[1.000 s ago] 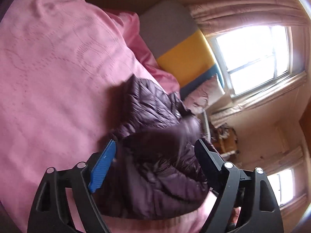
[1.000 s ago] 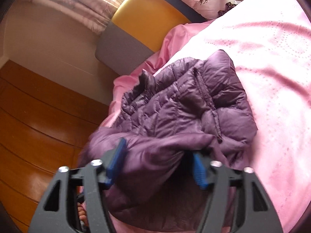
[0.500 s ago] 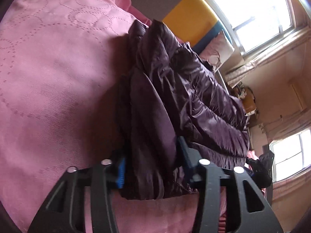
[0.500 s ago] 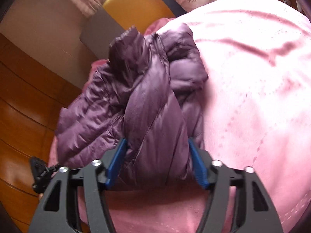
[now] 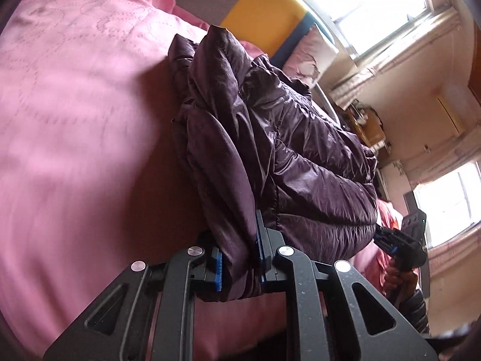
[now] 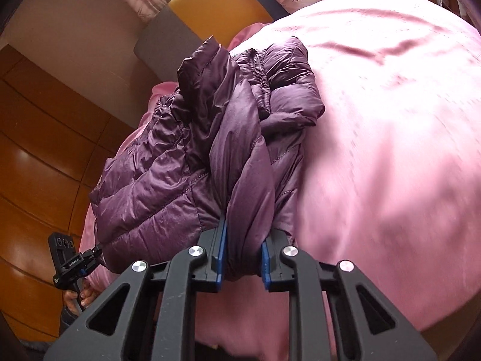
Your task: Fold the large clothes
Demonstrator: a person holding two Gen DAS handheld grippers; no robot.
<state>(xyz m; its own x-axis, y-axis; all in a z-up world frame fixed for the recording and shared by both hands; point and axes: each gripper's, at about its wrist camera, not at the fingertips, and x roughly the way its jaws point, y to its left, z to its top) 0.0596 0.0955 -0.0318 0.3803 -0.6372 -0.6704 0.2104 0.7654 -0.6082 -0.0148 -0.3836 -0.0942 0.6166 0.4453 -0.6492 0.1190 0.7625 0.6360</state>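
Purple jacket [image 5: 270, 150] between both angled hand-held grippers

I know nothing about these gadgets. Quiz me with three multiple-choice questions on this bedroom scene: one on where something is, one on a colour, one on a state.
1. Where does the puffy quilted jacket lie?
A. on the pink bedspread
B. on the wooden floor
C. on a chair

2. What colour is the jacket?
A. green
B. dark purple
C. white

3. What are the left gripper and right gripper doing?
A. both hang open in the air
B. only one holds cloth
C. each is clamped on a fold of the jacket

Answers: 1 A, pink cloth surrounds the jacket; 2 B, purple in both views; 3 C, bunched fabric sits pinched between each pair of blue pads.
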